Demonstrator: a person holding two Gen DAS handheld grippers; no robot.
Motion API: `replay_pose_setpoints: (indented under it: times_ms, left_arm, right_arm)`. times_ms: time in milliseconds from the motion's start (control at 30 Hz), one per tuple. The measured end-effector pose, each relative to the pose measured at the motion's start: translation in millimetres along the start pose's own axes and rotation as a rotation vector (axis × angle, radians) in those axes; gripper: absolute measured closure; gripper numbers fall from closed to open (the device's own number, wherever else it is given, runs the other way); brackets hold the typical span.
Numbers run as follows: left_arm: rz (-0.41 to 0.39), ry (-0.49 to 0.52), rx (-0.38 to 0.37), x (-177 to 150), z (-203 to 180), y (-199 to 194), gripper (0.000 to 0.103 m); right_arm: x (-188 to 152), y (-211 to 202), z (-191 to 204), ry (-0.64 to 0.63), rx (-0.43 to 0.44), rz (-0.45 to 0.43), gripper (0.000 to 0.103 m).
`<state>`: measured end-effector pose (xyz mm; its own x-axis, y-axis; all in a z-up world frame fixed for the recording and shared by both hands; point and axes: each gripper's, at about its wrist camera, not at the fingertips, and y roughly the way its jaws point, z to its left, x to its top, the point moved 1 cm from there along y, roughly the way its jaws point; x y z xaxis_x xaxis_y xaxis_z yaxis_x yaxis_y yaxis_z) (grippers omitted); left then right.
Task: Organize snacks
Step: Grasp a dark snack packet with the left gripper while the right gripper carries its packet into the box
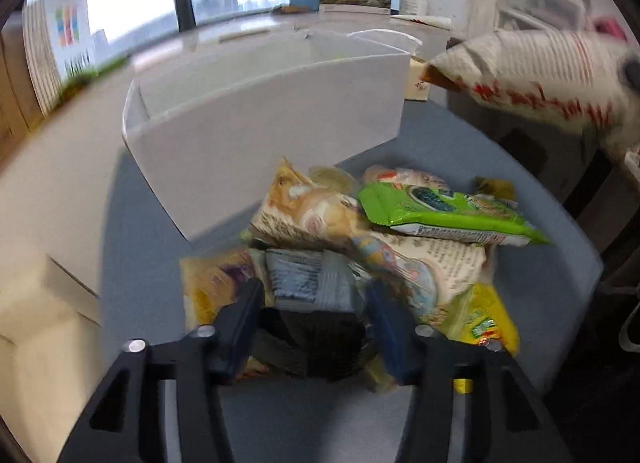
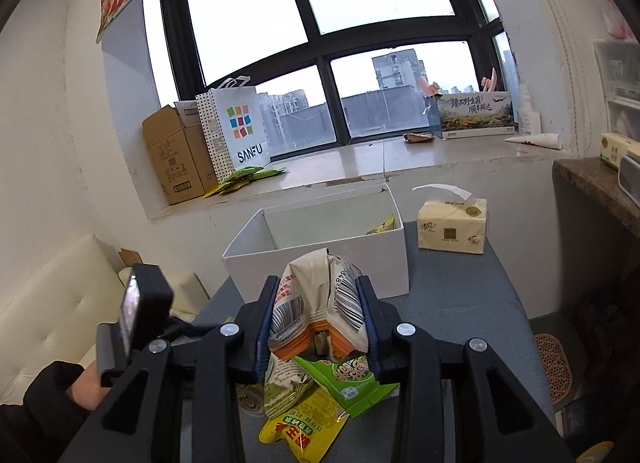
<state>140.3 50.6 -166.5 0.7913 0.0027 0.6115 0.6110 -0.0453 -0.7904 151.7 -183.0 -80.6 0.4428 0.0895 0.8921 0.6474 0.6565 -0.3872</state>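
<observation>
- A white open-topped box (image 2: 320,251) stands upright on the grey desk (image 2: 460,295), near its far edge; a yellow packet (image 2: 383,225) peeks up at its right inner corner.
- A loose pile of snack packets (image 1: 360,247) lies on the desk just in front of the box.
- A bright green packet (image 1: 444,213) lies flat on top of the pile.
- A cream, orange-edged packet with barcodes (image 2: 320,303) is crumpled upright, clamped between the right gripper (image 2: 318,317) jaws, raised above the pile.

left tool (image 1: 312,303) spread over snack pile (image 1: 372,247); white box (image 1: 260,119) behind
</observation>
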Motion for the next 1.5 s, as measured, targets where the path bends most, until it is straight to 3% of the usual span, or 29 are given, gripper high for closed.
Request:
replay_pose_setpoints:
  times_ms: [133, 333, 533, 667, 800, 933, 1200, 1267, 1300, 1333, 1367, 1500]
  left_arm:
    - [-0.085, -0.033, -0.010, -5.6, 9.1, -25.0, 0.051]
    - [-0.229, -0.206, -0.144, -5.6, 47.3, -79.1, 0.052]
    - [-0.365, -0.261, -0.098, 11.1, 71.2, -118.9, 0.052]
    - [-0.421, -0.246, -0.085, 36.1, 82.7, -128.4, 0.052]
    - [-0.433, -0.210, -0.051, 73.3, 89.7, -117.2, 0.052]
    - [-0.402, -0.198, 0.007, 118.1, 99.8, -81.9, 0.052]
    - [-0.325, -0.201, 0.087, 177.8, 124.1, -15.7, 0.051]
    - [-0.263, -0.208, 0.087, 187.4, 129.0, 2.7, 0.045]
    - [-0.244, -0.205, 0.105, 189.4, 130.1, 9.4, 0.027]
    - [-0.221, -0.201, 0.127, 190.0, 130.4, 16.5, 0.000]
    - [-0.214, -0.187, 0.159, 190.1, 130.6, 21.9, 0.000]
    - [-0.217, -0.191, 0.152, 180.6, 131.2, 23.1, 0.000]
  right_arm:
    - [-3.8, 0.9, -1.2, -0.001, 0.004, 0.010, 0.063]
    - [-5.0, 6.6, -3.5, 0.029, 0.032, 0.018, 0.063]
    - [4.4, 15.8, -7.9, 0.087, 0.102, 0.015, 0.063]
    - [26.3, 29.5, -3.6, 0.050, 0.089, -0.009, 0.063]
    - [55.8, 62.7, -2.9, 0.032, 0.073, -0.009, 0.063]
    - [91.4, 110.5, -0.2, -0.014, 0.028, 0.005, 0.062]
    - [137.4, 214.7, -12.1, -0.077, -0.107, 0.143, 0.061]
    - [143.7, 230.2, -16.4, -0.097, -0.141, 0.155, 0.053]
    - [145.6, 237.4, -17.8, -0.108, -0.147, 0.164, 0.048]
    - [147.3, 245.0, -20.0, -0.112, -0.148, 0.181, 0.021]
    - [147.5, 251.1, -23.4, -0.106, -0.152, 0.196, 0.000]
    - [141.8, 244.6, -27.4, -0.099, -0.131, 0.168, 0.000]
